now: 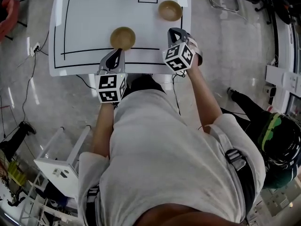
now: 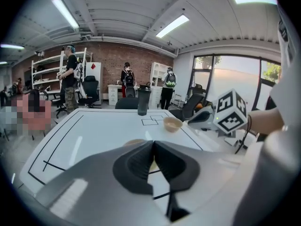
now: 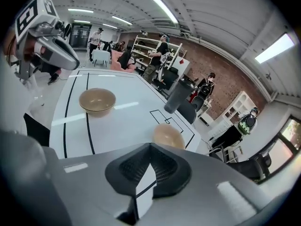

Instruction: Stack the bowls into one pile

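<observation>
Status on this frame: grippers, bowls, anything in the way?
Left gripper shut, empty. Right gripper shut, empty. Near bowl, far bowl apart on table, unstacked. Nothing between them.

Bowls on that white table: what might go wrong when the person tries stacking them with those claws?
1. The left gripper and the right gripper both have their jaws together. Reaching in like that would probably shove the near bowl along the smooth table rather than grip it.
2. The far bowl sits close to the table's right edge, so a clumsy nudge might push it off.
</observation>
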`<state>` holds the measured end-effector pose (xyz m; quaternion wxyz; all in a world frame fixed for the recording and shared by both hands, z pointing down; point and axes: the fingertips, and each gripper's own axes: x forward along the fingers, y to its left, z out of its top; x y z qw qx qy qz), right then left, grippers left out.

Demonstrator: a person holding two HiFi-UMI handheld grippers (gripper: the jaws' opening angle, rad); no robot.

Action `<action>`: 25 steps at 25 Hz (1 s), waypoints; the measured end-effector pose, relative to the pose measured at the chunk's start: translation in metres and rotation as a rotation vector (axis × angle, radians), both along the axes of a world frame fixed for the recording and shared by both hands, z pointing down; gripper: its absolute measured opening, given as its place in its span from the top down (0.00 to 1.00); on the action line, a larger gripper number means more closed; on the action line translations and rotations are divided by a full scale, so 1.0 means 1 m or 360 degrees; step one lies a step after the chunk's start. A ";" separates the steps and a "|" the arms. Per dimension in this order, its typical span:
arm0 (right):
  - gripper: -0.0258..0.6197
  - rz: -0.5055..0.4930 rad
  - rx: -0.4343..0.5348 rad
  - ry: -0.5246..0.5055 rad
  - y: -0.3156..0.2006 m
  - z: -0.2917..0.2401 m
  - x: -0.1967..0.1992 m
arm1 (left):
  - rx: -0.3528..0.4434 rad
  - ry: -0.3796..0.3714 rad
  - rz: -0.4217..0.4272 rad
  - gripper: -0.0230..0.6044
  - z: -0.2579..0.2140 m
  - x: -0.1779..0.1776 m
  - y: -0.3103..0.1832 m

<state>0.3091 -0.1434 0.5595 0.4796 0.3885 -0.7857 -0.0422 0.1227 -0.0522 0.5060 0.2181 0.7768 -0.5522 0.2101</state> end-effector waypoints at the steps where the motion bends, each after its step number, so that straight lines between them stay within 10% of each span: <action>1: 0.96 0.0005 0.0009 0.0012 -0.004 0.002 -0.001 | 0.0002 -0.0014 -0.0003 0.96 0.000 -0.003 0.001; 25: 0.83 -0.0166 0.0024 0.0596 -0.053 0.070 -0.012 | -0.0040 -0.0012 -0.0048 0.96 0.009 -0.022 0.023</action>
